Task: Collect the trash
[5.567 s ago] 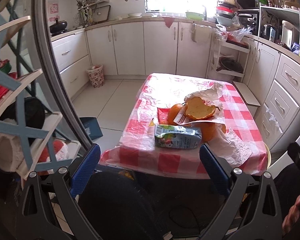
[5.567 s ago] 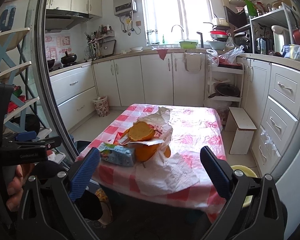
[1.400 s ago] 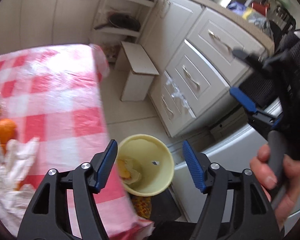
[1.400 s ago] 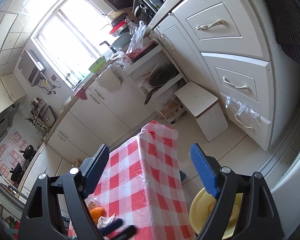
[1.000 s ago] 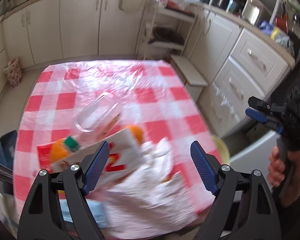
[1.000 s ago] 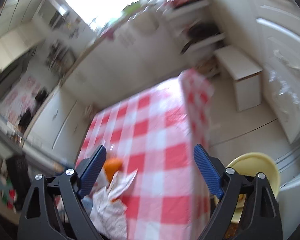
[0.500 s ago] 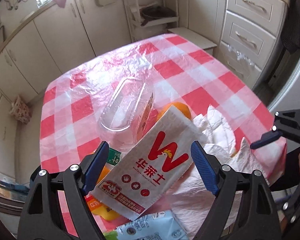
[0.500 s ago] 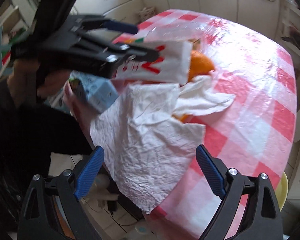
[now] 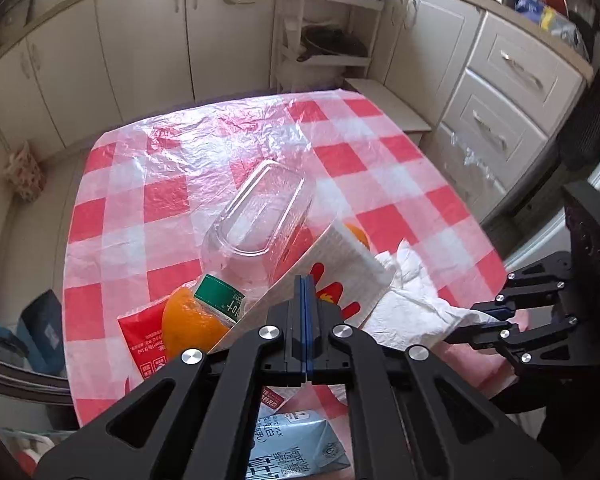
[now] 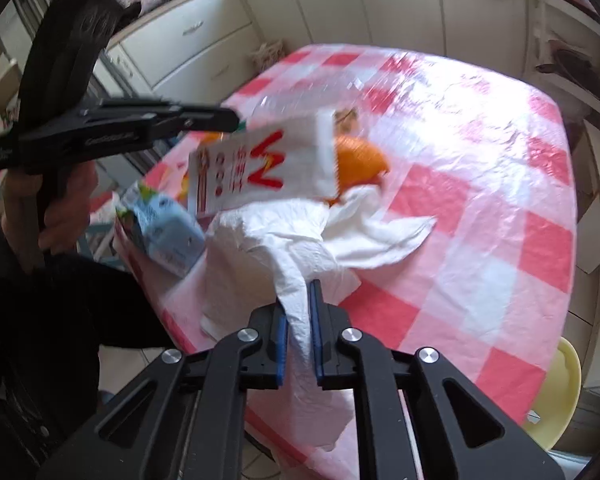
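White crumpled paper towel [image 10: 300, 248] is what the right claw [image 10: 299, 332] has clenched between its blue pads, gripping a twisted corner near the desk's front edge while the rest of the sheet trails back over the red-and-white checked plastic tablecloth [image 10: 480, 208]. It should be very light, soft and easy to tear, so a bunched fold like this one is a safer hold than a single thin edge. Just beyond, the left claw [image 9: 305, 320] is pressed shut on the white paper food bag with red print [image 9: 340, 276]; its flat paper is light but floppy, and the pinch at one end looks adequate. Under the bag lie orange peel pieces [image 9: 188, 328], a pale blue milk carton [image 9: 296, 452] at the near edge, and a red snack wrapper [image 9: 144, 336]. Resting against the bag is a clear plastic container [image 9: 260, 220], tipped on its side; it is probably thin and springy, best taken by its rim. Whether it actually touches the bag is hard to tell through the transparent plastic. Off the desk's right side on the floor stands a pale yellow round bin [image 10: 556, 392], the likely drop point.
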A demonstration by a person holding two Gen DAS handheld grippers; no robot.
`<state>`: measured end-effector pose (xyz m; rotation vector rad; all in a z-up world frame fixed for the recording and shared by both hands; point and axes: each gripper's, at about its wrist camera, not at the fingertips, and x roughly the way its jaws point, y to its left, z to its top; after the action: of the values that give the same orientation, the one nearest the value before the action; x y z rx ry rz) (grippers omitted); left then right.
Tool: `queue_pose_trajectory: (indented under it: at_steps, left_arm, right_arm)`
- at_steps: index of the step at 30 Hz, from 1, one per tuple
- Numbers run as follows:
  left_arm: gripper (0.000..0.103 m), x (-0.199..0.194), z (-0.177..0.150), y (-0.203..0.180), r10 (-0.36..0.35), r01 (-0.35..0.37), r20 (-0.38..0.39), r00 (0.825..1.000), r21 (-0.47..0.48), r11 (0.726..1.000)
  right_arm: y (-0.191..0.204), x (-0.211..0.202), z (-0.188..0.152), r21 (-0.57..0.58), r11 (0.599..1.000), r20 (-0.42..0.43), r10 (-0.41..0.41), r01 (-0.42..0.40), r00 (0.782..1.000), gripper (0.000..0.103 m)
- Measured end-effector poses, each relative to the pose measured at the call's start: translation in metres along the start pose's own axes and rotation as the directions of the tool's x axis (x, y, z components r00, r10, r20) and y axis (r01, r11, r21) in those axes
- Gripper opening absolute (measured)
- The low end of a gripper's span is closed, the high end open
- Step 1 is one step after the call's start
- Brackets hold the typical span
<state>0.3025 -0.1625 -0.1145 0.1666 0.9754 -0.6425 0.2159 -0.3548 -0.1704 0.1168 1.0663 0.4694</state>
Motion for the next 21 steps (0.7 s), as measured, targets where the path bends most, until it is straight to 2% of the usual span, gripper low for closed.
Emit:
queue_pose_trajectory:
  at_steps: [3,6,7,8,10,12,13,15,17,18,19,21]
  left_arm:
    - [0.001,-0.006,0.001,0.012,-0.024,0.025,0.019,1.000,-0.069,0.997]
    - [0.005,0.006,0.000,0.015,0.068,-0.069,-0.014,0.998,-0.050,0.996]
    - [0.020,0.012,0.000,0.013,0.077,-0.078,-0.037,0.996,-0.029,0.997]
    - [0.046,0.017,-0.001,0.010,0.102,-0.103,-0.047,0.994,-0.007,0.995]
    - [0.072,0.026,-0.002,0.000,0.205,-0.202,-0.029,0.978,0.075,0.976]
    - [0.073,0.035,-0.003,-0.008,0.228,-0.221,-0.040,0.973,0.132,0.966]
    - [0.072,0.038,-0.003,-0.010,0.234,-0.225,-0.049,0.971,0.145,0.963]
    - [0.053,0.046,-0.007,-0.017,0.232,-0.213,-0.082,0.969,0.188,0.959]
    - [0.010,0.050,-0.011,-0.021,0.237,-0.211,-0.113,0.965,0.207,0.955]
    - [0.002,0.051,-0.013,-0.022,0.243,-0.214,-0.124,0.962,0.210,0.954]
    - [0.001,0.050,-0.014,-0.022,0.249,-0.219,-0.121,0.961,0.215,0.952]
    - [0.001,0.041,-0.013,-0.021,0.217,-0.195,-0.103,0.971,0.192,0.962]
  right_arm:
    - [-0.013,-0.022,0.003,0.055,0.998,0.084,-0.018,0.013,0.996,0.011]
    - [-0.025,-0.038,0.006,0.126,0.992,0.161,-0.034,0.013,0.986,0.011]
    - [-0.025,-0.040,0.006,0.147,0.989,0.181,-0.032,0.005,0.983,0.011]
    - [-0.032,-0.045,0.006,0.168,0.986,0.197,-0.028,-0.006,0.980,0.011]
    - [-0.028,-0.048,0.004,0.187,0.982,0.209,-0.033,-0.007,0.977,0.011]
    - [-0.030,-0.047,0.004,0.187,0.982,0.205,-0.037,-0.003,0.978,0.011]
    - [-0.030,-0.045,0.005,0.185,0.983,0.200,-0.037,0.000,0.979,0.011]
    - [-0.023,-0.037,0.007,0.179,0.984,0.188,-0.042,0.007,0.981,0.011]
    - [-0.023,-0.035,0.007,0.181,0.983,0.181,-0.047,0.014,0.982,0.011]
    - [-0.025,-0.036,0.005,0.185,0.983,0.182,-0.048,0.014,0.982,0.011]
    - [-0.026,-0.036,0.005,0.190,0.982,0.184,-0.048,0.013,0.982,0.011]
    - [-0.026,-0.036,0.004,0.195,0.981,0.191,-0.050,0.012,0.980,0.011]
